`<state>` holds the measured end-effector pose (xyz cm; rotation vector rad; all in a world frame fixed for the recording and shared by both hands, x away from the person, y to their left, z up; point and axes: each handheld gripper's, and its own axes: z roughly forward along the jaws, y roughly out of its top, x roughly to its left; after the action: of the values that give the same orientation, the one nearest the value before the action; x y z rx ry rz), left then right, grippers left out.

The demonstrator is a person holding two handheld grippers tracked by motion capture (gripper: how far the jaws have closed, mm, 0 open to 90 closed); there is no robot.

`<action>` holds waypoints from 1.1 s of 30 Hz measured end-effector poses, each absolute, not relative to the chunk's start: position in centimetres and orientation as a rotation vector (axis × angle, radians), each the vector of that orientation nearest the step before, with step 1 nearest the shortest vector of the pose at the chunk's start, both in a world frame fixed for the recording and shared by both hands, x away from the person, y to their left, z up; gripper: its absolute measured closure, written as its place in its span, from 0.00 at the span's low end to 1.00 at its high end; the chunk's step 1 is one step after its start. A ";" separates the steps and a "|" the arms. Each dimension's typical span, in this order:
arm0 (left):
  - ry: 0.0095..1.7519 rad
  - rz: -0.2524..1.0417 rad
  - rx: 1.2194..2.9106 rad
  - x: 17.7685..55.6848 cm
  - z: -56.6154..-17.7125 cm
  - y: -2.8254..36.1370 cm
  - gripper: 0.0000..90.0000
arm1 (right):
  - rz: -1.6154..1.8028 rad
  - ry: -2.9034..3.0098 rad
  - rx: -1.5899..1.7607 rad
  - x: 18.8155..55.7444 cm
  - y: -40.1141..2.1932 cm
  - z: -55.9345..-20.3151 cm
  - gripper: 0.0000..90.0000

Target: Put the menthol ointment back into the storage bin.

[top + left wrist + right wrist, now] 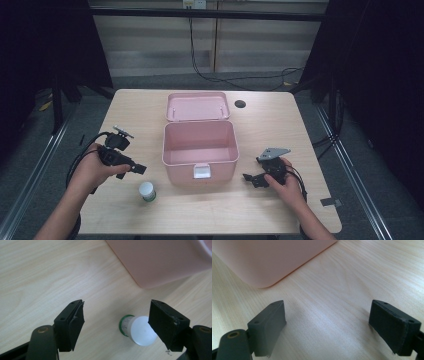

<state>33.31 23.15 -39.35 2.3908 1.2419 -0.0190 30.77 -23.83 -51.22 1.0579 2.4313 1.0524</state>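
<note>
Reaching toward the small white cylindrical jar with the green band point(136, 330), you hold your left hand-held gripper point(116, 325) wide open with nothing in it; in the left gripper view the jar lies between the jaws but much nearer one of them, and it does not seem to be touched yet. From the high view the jar point(147, 191) stands on the table just in front of the left corner of the open pink plastic box point(200, 150), near your left hand-held gripper point(127, 167). Your right hand-held gripper point(255, 180) waits beside the box's right side, jaws spread wide and empty.

Closing now is risky, I judge: with the jar off-centre, one jaw would likely meet it first and push it sideways or tip it, and a round jar could roll off along the smooth top. Coming in too low could also scrape a jaw on the wood.

You work on a pale wood-grain table point(280, 125) with rounded corners and a dark cable hole point(240, 104). Around it the room is dim, with grey floor, black cables and a light panelled wall behind.
</note>
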 end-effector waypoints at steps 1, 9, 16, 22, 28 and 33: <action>1.235 -0.024 2.399 33.3 -39.4 23.1 0.31 | 1.052 2.431 1.058 30.8 -23.8 -51.2 0.15; 1.207 -0.050 2.448 32.4 -39.9 22.6 0.31 | 1.052 2.431 1.058 30.8 -23.8 -51.2 0.15; 1.189 -0.078 2.464 31.6 -40.5 22.2 0.31 | 1.052 2.431 1.057 30.8 -23.8 -51.2 0.15; 1.194 -0.103 2.475 31.3 -41.1 22.3 0.31 | 1.052 2.432 1.057 30.8 -23.8 -51.2 0.15; 1.183 -0.128 2.488 30.9 -41.4 22.2 0.32 | 1.052 2.432 1.057 30.8 -23.8 -51.2 0.15; 1.176 -0.137 2.496 30.7 -41.6 21.9 0.32 | 1.052 2.431 1.057 30.8 -23.8 -51.2 0.15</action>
<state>30.65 21.95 -41.64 2.4964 1.1759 -0.1370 30.77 -23.83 -51.22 1.0575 2.4314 1.0522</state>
